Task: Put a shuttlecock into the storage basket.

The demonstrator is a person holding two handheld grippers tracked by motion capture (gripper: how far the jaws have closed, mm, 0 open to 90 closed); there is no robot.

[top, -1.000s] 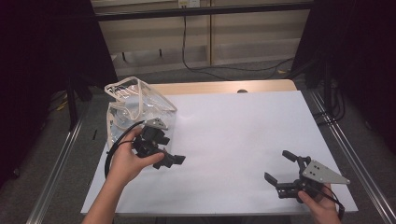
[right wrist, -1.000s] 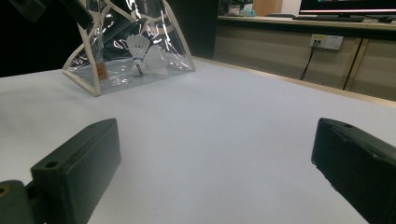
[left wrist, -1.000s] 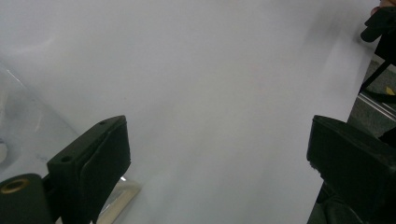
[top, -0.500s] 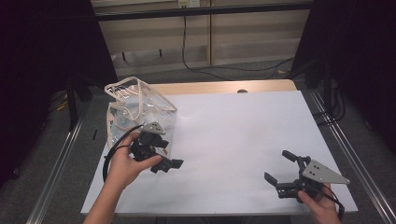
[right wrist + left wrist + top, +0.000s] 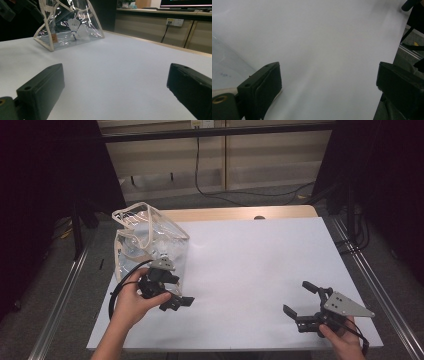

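A clear plastic bag (image 5: 150, 237) with cream trim stands at the left of the white table (image 5: 250, 265). In the right gripper view the bag (image 5: 62, 37) holds white shuttlecocks (image 5: 75, 28). My left gripper (image 5: 176, 291) is held by a hand just in front of the bag's near right corner. Its jaws stand wide apart over the bare sheet, with nothing between them (image 5: 328, 87), and the bag's clear wall (image 5: 227, 67) lies beside the left jaw. My right gripper (image 5: 300, 298) is open and empty near the front right edge, pointing towards the bag (image 5: 115, 87).
The white sheet (image 5: 324, 45) covers most of the tabletop, and a wooden strip (image 5: 240, 213) shows at the far edge. Metal rails (image 5: 65, 285) run along both sides. Cables and a wall socket (image 5: 175, 22) lie beyond the table.
My left gripper has drifted slightly towards the table's front edge, away from the bag. The right gripper has stayed still.
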